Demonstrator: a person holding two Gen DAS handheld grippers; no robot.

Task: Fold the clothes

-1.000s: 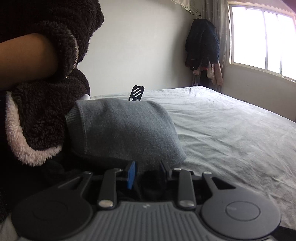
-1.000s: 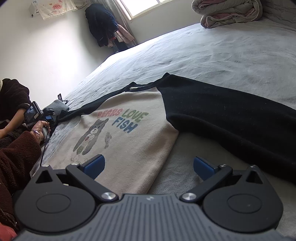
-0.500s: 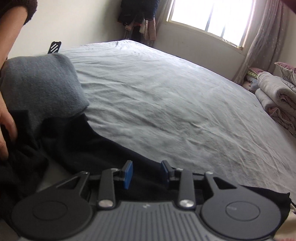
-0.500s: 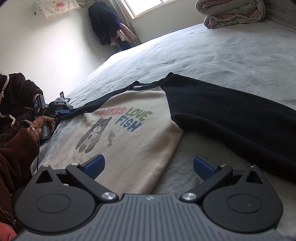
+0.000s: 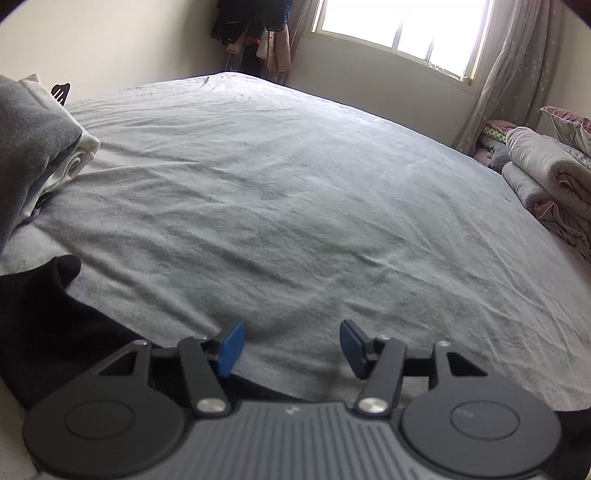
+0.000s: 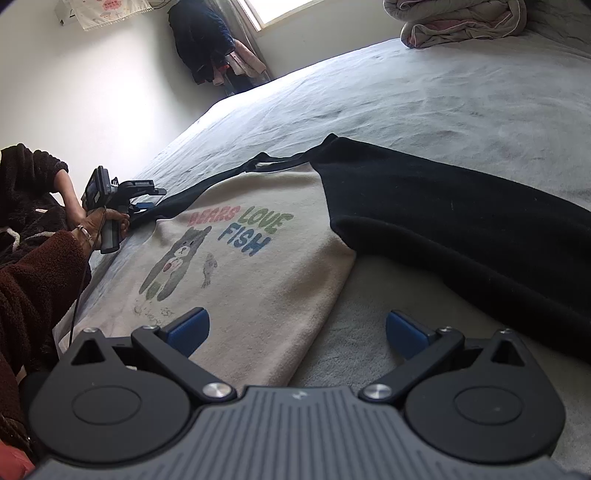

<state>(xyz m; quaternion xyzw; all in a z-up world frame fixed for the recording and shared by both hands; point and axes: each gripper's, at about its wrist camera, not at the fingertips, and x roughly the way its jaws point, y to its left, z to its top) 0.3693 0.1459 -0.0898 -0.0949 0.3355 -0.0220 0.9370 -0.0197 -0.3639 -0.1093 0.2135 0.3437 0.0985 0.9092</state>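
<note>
Now left claw (image 5: pixel 291 347) just opening, nothing between, over grey bedsheet (image 5: pixel 295 206), right claw (image 6: pixel 297 332) spread above cream sweatshirt (image 6: pixel 258 280)

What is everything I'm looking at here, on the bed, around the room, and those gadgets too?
Sweatshirt: one, cream body printed BEARS LOVE FISH with black sleeves, spread flat on the bed.
Bed sheet: one, grey, covering the whole bed.
Folded clothes: one stack, grey on top of white, at the left edge of the left wrist view.
Rolled quilt: one, grey and pink, at the far end of the bed.
Hanging clothes: one bunch, dark and pink, in the corner by the window.
Window: one, bright, curtain beside it.
Left gripper: black with blue pads, open, jaws just opened, nothing between them.
Right gripper: same colours, open, over the sweatshirt's hem.
Hand: one, holding the left gripper's handle.
</note>
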